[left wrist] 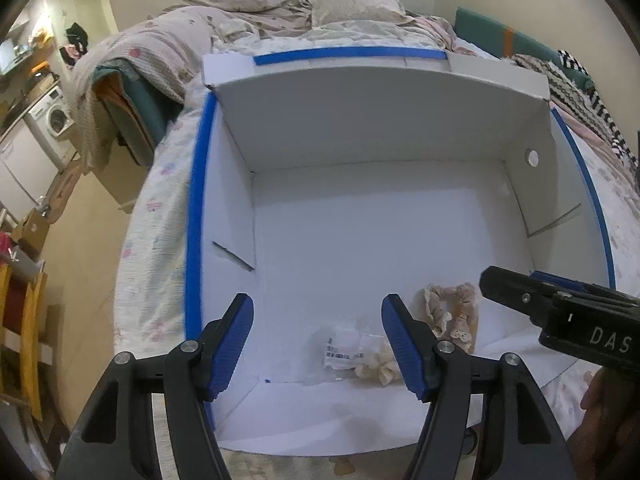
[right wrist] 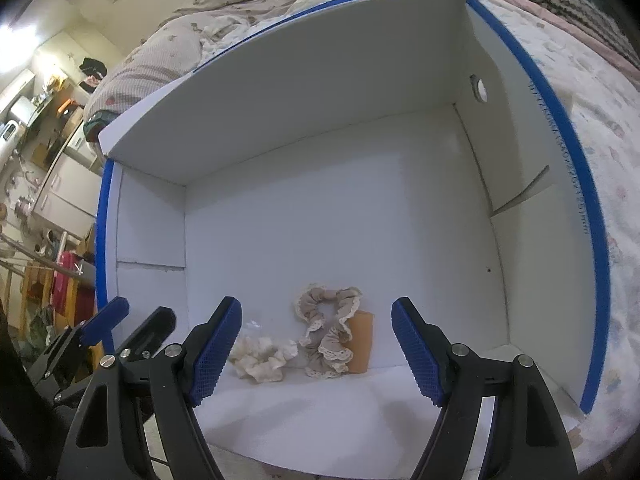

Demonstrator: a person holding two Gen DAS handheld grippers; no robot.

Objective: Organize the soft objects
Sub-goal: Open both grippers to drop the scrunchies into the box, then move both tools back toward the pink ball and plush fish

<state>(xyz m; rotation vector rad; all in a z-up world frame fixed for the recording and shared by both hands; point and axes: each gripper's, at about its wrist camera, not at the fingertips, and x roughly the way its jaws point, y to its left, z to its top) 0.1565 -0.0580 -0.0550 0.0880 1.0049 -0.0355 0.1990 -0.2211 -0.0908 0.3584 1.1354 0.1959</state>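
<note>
A white cardboard box (left wrist: 360, 128) with blue-taped edges lies open on a bed; it also shows in the right wrist view (right wrist: 280, 92). On its floor near the front lie a beige lace-edged scrunchie on a tan card (right wrist: 328, 336) and a cream scrunchie in clear wrap (right wrist: 260, 360). Both also show in the left wrist view, the beige one (left wrist: 452, 312) and the cream one (left wrist: 376, 360). My left gripper (left wrist: 318, 344) is open and empty above the front of the box. My right gripper (right wrist: 316, 348) is open and empty, just short of the scrunchies.
The box sits on a floral bedspread (left wrist: 160, 216) with rumpled quilts and pillows (left wrist: 256, 20) behind it. Striped and pink clothes (left wrist: 580, 96) lie at the right. A washing machine (left wrist: 54, 120) and wooden furniture (left wrist: 24, 320) stand on the floor at the left.
</note>
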